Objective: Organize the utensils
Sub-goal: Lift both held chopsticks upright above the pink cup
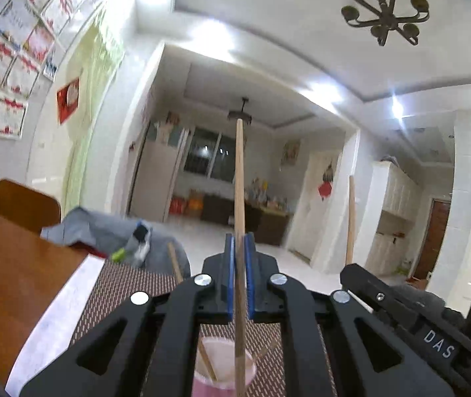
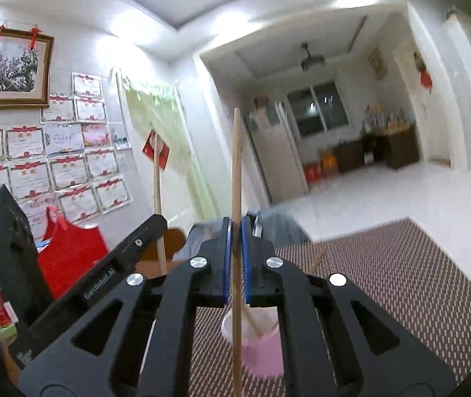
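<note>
Placemat (image 2: 401, 281) on the table holds a pink cup (image 2: 262, 347) with a few chopsticks already in. Left gripper (image 1: 241, 274) and right gripper (image 2: 236, 258) each clamp one upright chopstick (image 1: 239, 182) above it; both remain to drop in.

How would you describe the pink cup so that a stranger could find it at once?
Start from the brown woven placemat on the wooden table. The pink cup stands on that mat, below the two grippers. It is the only pink thing there, with chopsticks leaning inside it.
</note>
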